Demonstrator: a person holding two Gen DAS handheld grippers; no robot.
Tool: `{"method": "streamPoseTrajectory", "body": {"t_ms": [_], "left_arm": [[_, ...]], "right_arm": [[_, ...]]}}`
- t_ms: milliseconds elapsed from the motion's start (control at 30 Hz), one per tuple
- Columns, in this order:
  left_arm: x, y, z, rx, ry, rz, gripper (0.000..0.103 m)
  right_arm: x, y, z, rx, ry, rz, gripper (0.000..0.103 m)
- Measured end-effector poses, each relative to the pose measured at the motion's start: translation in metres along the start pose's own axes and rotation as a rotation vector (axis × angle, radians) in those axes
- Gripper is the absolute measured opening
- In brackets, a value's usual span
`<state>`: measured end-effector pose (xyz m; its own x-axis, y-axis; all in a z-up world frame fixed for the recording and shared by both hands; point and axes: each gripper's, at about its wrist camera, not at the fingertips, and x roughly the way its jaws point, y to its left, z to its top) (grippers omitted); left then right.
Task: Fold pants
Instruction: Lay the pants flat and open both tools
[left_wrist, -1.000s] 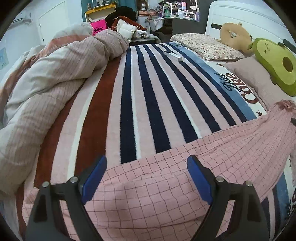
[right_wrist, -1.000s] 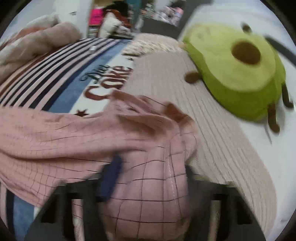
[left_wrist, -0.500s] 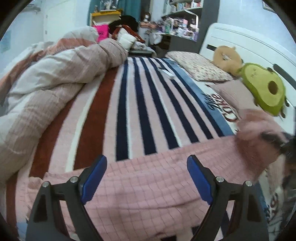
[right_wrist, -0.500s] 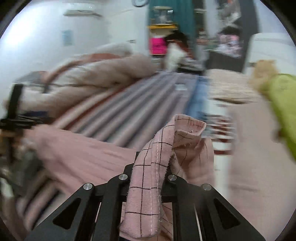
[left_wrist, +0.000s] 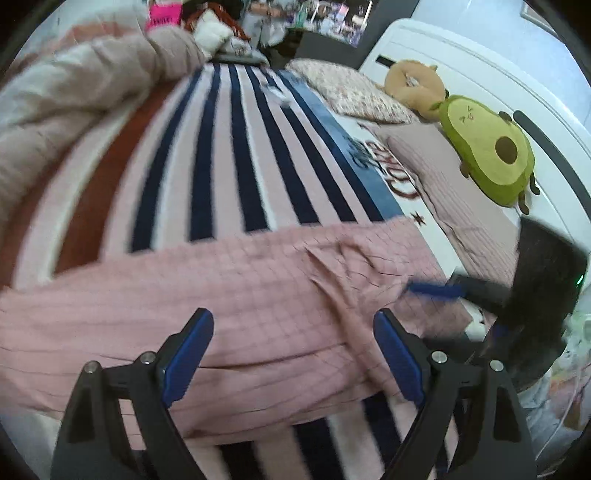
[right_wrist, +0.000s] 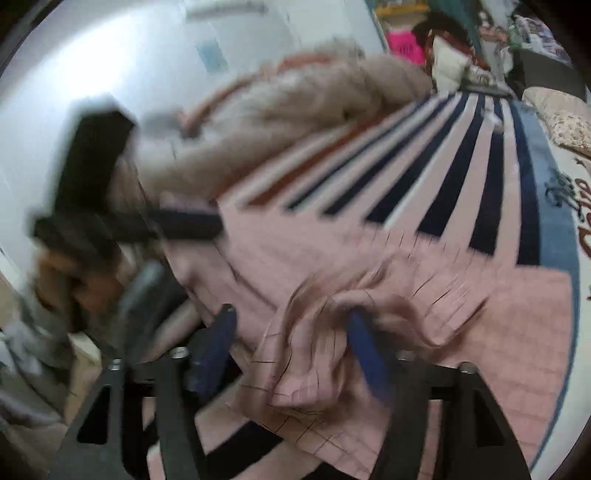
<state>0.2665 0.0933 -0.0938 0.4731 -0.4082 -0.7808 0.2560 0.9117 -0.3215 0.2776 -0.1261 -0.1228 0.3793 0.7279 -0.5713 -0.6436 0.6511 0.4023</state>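
Pink checked pants (left_wrist: 240, 280) lie across the striped blanket (left_wrist: 236, 158), with one end folded over in loose creases on the right. My left gripper (left_wrist: 291, 317) hovers over the middle of the pants, open with nothing between its fingers. Its black frame (right_wrist: 177, 225) shows blurred at the left of the right wrist view. My right gripper (right_wrist: 291, 314) has its jaws opening; a bunched end of the pants (right_wrist: 325, 354) sits loose between them, close to the right finger (right_wrist: 365, 350). That gripper's blue finger (left_wrist: 436, 290) also shows at the right of the left wrist view.
A rumpled beige duvet (left_wrist: 74, 96) is heaped along the left of the bed. An avocado plush (left_wrist: 491, 151), a tan plush (left_wrist: 413, 85) and pillows (left_wrist: 351, 96) lie by the white headboard (left_wrist: 480, 74). A small white object (left_wrist: 275, 92) rests on the blanket far off.
My right gripper carried the pants' end from by the avocado plush across onto the rest of the pants, and its jaws have come apart. My left gripper stayed open and tilted down.
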Motion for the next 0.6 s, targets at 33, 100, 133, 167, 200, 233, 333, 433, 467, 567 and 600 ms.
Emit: {"method": "streamPoseTrajectory", "body": {"t_ms": [33,100,133,167,200,233,333,433,467,567,600], "left_arm": [[0.007,-0.002,-0.001,-0.008,0.012,-0.016,0.086],[0.024,-0.009,0.001,-0.028,0.030,-0.046,0.086],[0.033,-0.013,0.002,-0.034,0.043,-0.049,0.086],[0.039,-0.016,0.004,-0.035,0.048,-0.050,0.086],[0.046,-0.021,0.007,-0.037,0.047,-0.056,0.086],[0.052,-0.025,0.010,-0.039,0.046,-0.066,0.086],[0.065,-0.043,0.019,-0.024,0.035,-0.105,0.086],[0.074,-0.063,0.021,0.035,0.072,-0.139,0.086],[0.075,-0.070,0.019,0.066,0.085,-0.157,0.086],[0.085,-0.089,0.009,0.161,0.140,-0.093,0.093],[0.089,-0.092,0.006,0.180,0.148,-0.059,0.093]], "right_arm": [[-0.011,-0.010,0.000,0.007,-0.027,-0.054,0.062],[-0.024,-0.025,-0.004,-0.001,-0.067,-0.173,0.062],[-0.028,-0.036,-0.008,0.001,-0.086,-0.250,0.062],[-0.029,-0.046,-0.011,0.009,-0.083,-0.299,0.062],[-0.028,-0.054,-0.011,0.018,-0.073,-0.326,0.062],[-0.028,-0.067,-0.014,0.037,-0.059,-0.341,0.062],[-0.025,-0.090,-0.020,0.104,-0.060,-0.362,0.062],[-0.037,-0.100,-0.022,0.138,-0.077,-0.352,0.062],[-0.039,-0.101,-0.020,0.144,-0.084,-0.350,0.062],[-0.045,-0.099,-0.014,0.148,-0.093,-0.348,0.062],[-0.047,-0.097,-0.013,0.152,-0.093,-0.346,0.062]]}}
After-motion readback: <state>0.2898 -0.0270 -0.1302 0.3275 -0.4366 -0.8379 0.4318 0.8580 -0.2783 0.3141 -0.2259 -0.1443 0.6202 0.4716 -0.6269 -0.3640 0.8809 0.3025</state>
